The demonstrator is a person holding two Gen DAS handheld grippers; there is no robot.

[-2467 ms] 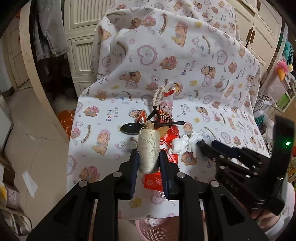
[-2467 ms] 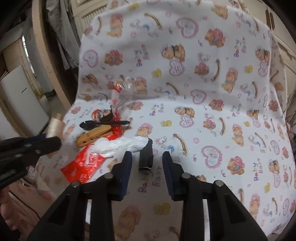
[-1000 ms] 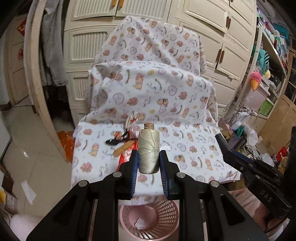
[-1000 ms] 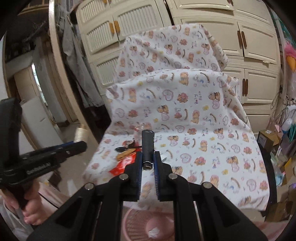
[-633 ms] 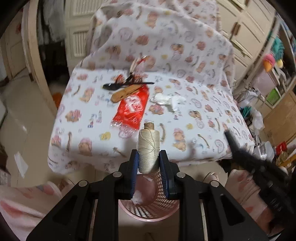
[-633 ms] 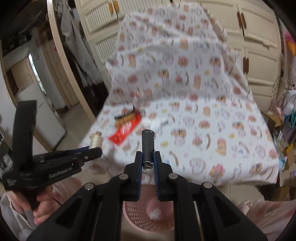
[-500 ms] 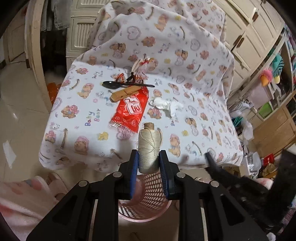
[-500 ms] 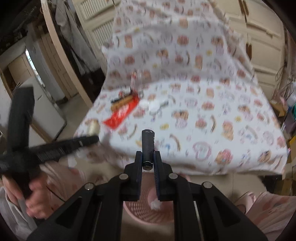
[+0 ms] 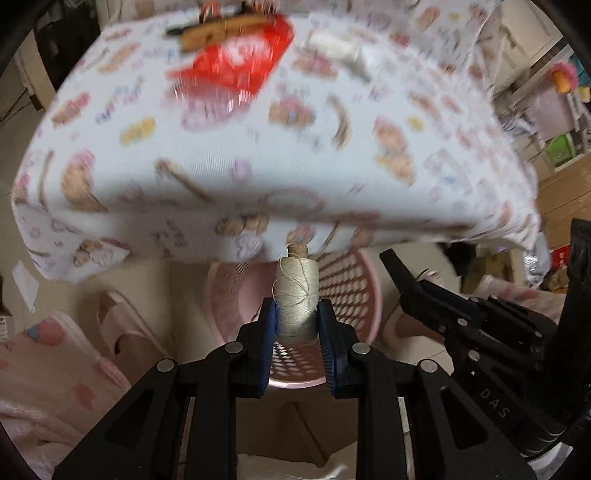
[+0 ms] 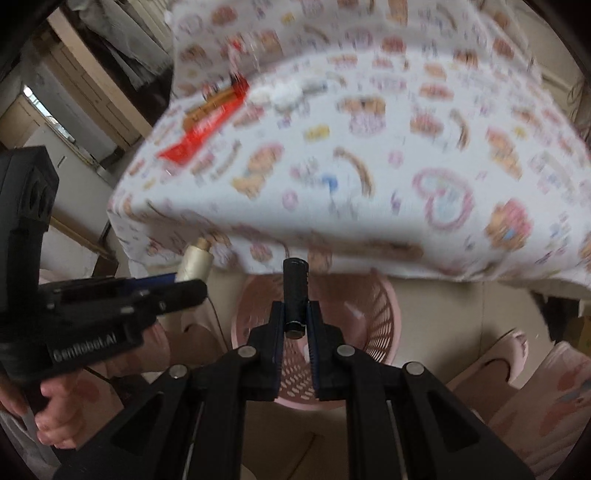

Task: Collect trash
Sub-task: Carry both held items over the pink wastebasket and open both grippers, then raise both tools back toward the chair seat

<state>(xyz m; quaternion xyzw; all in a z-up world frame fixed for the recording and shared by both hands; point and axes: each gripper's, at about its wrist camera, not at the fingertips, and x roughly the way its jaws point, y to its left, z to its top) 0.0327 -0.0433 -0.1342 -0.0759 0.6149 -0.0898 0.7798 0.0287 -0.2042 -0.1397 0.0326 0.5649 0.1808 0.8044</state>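
My left gripper [image 9: 296,319] is shut on a spool of beige twine [image 9: 297,291] and holds it above the pink mesh basket [image 9: 364,295] on the floor. My right gripper [image 10: 295,319] is shut on a black cylinder [image 10: 294,291], above the same basket [image 10: 380,306]. The spool [image 10: 195,264] and left gripper also show at the left of the right wrist view. A red wrapper [image 9: 240,59], white crumpled tissue [image 9: 338,48], a brown object [image 9: 218,29] and a dark spoon lie blurred on the bear-print cloth [image 9: 258,147].
The cloth-covered seat edge [image 10: 332,236] hangs just beyond the basket. Pink slippers [image 9: 122,325] and pink-clad legs flank the basket. Shelves and boxes stand at the right [image 9: 554,122].
Both grippers have swung down from over the cloth-covered seat to above the pink basket, each still holding its object. The view is motion-blurred.
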